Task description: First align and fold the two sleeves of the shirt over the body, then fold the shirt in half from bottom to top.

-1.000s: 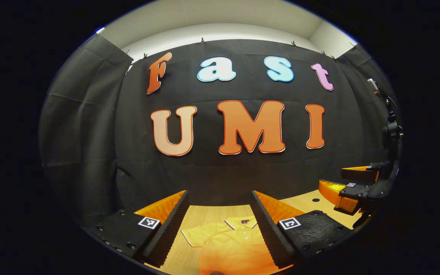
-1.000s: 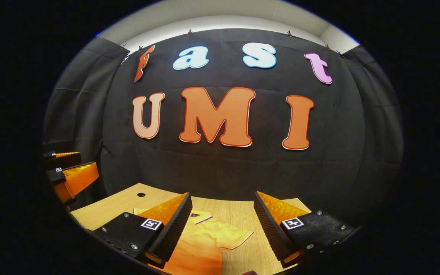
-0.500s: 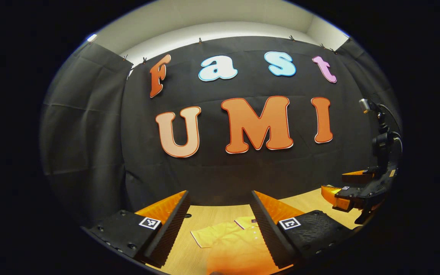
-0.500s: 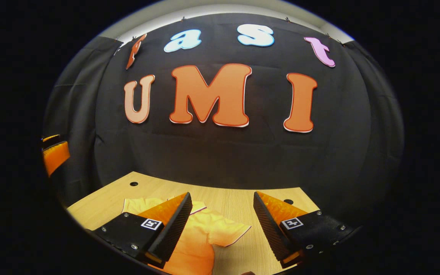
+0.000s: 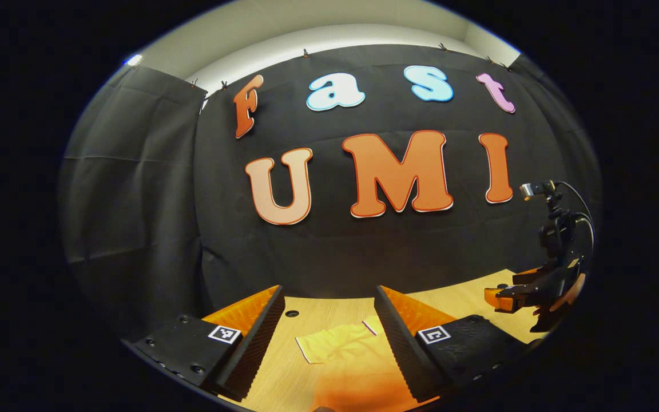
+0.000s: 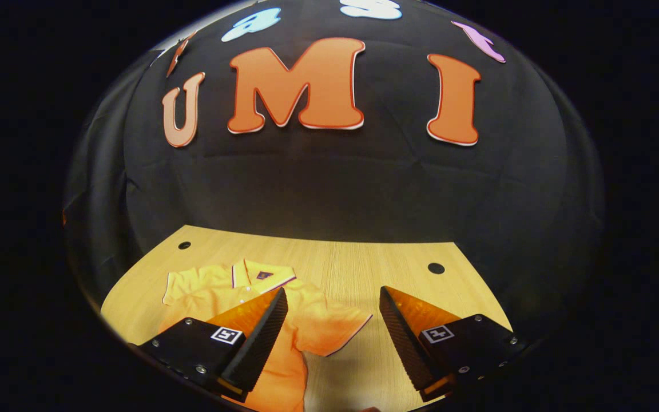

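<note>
The shirt looks light and limp, best pinched at each sleeve hem, and both the left gripper and right gripper hover with jaws apart, empty.

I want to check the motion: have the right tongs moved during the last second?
Yes. The right tongs tipped downward: the wall letters climbed in the right gripper view and more table shows.

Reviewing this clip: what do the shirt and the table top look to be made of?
Shirt: soft knit or woven cloth, probably a polo fabric, matte; it lies limp with creases, and has a collar and small buttons. Table: pale wood or wood-look laminate, smooth with a slight sheen; fine straight grain lines run along it, and round holes are cut through.
</note>
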